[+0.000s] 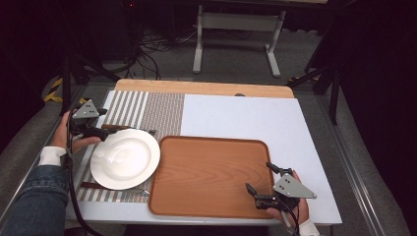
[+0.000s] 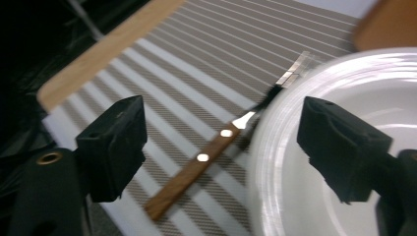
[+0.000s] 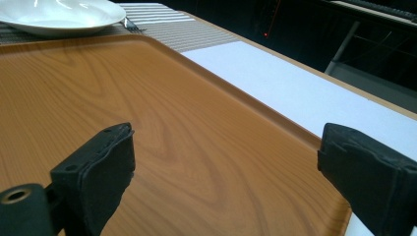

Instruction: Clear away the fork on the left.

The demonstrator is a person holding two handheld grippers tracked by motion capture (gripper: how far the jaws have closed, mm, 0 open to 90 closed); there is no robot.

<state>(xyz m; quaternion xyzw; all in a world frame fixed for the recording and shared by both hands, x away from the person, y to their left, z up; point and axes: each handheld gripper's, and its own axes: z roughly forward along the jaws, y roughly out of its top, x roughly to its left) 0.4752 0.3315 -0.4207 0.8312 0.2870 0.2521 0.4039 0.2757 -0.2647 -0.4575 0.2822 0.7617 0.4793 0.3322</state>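
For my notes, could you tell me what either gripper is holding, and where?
Nothing is held: the left gripper is open at the plate's rim, and the right gripper is open over the tray.

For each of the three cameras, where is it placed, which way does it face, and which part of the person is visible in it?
High view: above the person's side, facing forward and down on the table; both forearms, left gripper and right gripper show.
Left gripper view: on the left gripper, facing the fork beside the plate; its open jaws show.
Right gripper view: on the right gripper, facing across the tray; its open jaws show.
Shared: the plate appears in all three.
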